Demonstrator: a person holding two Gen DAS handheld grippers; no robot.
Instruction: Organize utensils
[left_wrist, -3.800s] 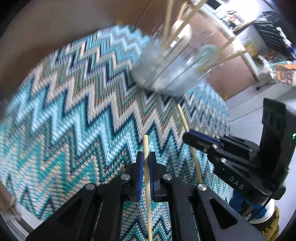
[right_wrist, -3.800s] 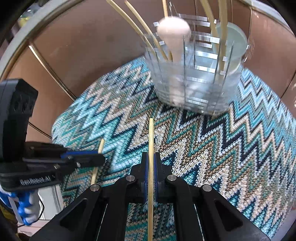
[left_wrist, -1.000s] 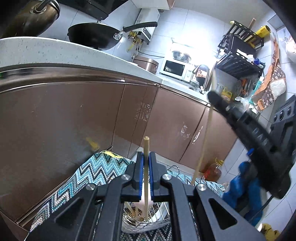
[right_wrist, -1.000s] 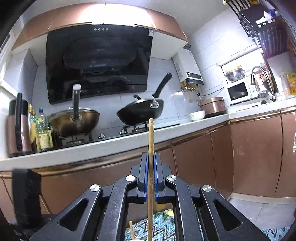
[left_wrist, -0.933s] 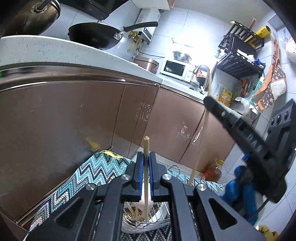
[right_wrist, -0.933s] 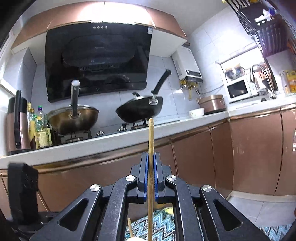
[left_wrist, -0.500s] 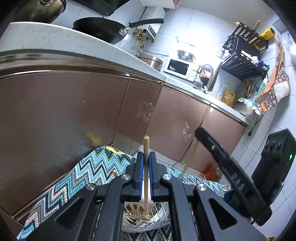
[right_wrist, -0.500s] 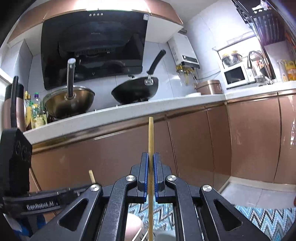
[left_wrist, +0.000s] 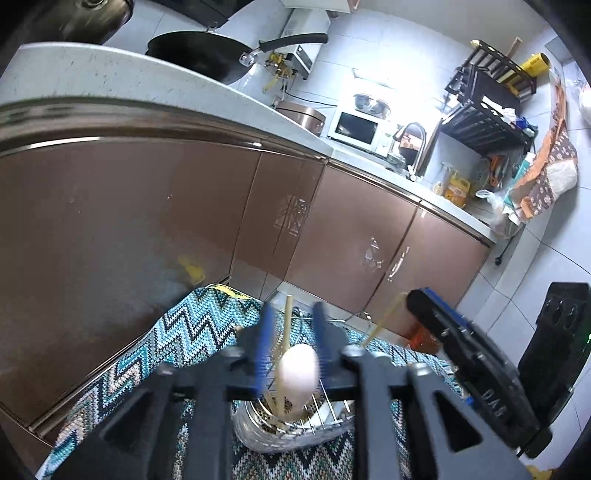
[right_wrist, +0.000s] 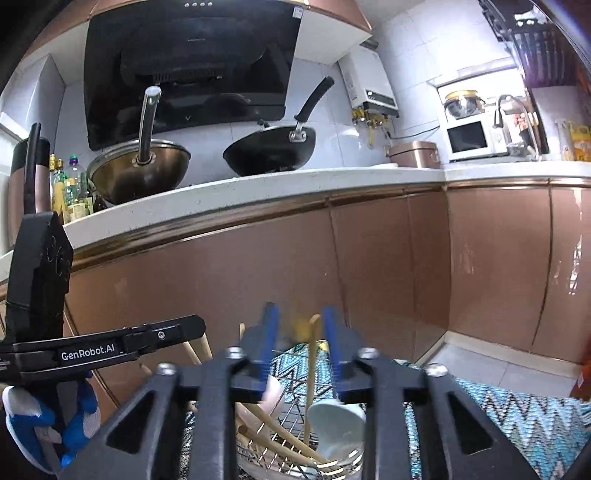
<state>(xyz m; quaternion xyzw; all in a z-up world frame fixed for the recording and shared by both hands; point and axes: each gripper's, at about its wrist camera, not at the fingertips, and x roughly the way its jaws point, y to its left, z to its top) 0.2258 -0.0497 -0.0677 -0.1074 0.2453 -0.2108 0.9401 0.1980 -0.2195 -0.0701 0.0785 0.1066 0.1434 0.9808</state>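
My left gripper (left_wrist: 293, 334) hovers just above a wire utensil holder (left_wrist: 325, 417), its jaws opening. A wooden chopstick (left_wrist: 286, 332) stands loose between the blue pads, its lower end down in the holder beside a white spoon (left_wrist: 298, 373). My right gripper (right_wrist: 300, 334) hangs over the same holder (right_wrist: 291, 421), jaws opening too, with another chopstick (right_wrist: 312, 365) free between its pads and leaning in the holder. Several chopsticks and a pale blue spoon (right_wrist: 336, 421) rest inside. Each gripper shows in the other's view: right gripper (left_wrist: 461, 350), left gripper (right_wrist: 129, 345).
The holder stands on a teal zigzag knitted mat (left_wrist: 184, 332). Brown cabinet doors (right_wrist: 258, 266) rise close behind it, under a counter (right_wrist: 258, 184) with two woks. A gloved hand (right_wrist: 48, 424) holds the left gripper. A tiled floor (right_wrist: 491, 362) lies to the right.
Both pairs of jaws have parted and let go of their chopsticks, which slid down into the holder. The right gripper has sunk lower and tilted down towards it.
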